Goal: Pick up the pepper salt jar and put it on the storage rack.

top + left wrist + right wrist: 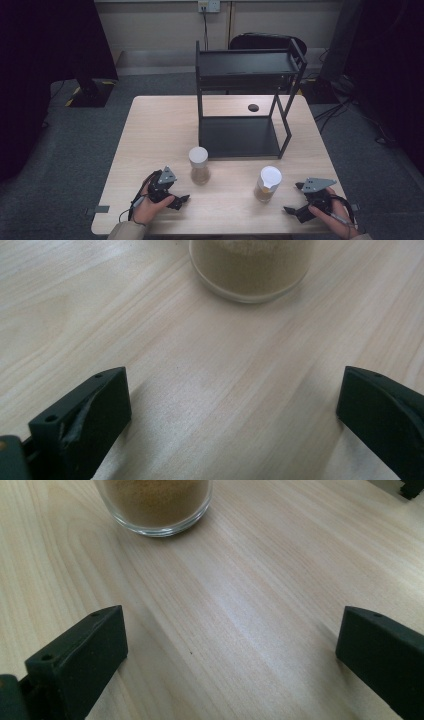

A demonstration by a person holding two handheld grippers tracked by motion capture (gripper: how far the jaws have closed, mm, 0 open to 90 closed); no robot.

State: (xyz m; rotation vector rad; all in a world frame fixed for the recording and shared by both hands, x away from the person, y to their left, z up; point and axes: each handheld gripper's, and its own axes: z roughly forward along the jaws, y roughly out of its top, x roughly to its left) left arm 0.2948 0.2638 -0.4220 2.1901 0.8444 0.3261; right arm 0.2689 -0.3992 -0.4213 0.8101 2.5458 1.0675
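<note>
Jars of brown powder, one (199, 165) just ahead of my wide-open, empty left gripper (172, 195) and one (267, 184) beside my equally open right gripper (300, 200), stand before the black rack (245, 100); next, I judge, I close in for grasps.

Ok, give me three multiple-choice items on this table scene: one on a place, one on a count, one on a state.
1. The black shelf rack stands: A. at the table's far side; B. at its near edge; C. on the floor.
2. Jars with white lids: A. one; B. two; C. four.
3. The left claw is: A. shut on a jar; B. open, holding nothing; C. shut on a lid.

A: the rack stands beyond both jars. B: the other jar stands before the right claw. B: bare table between the jaws.
</note>
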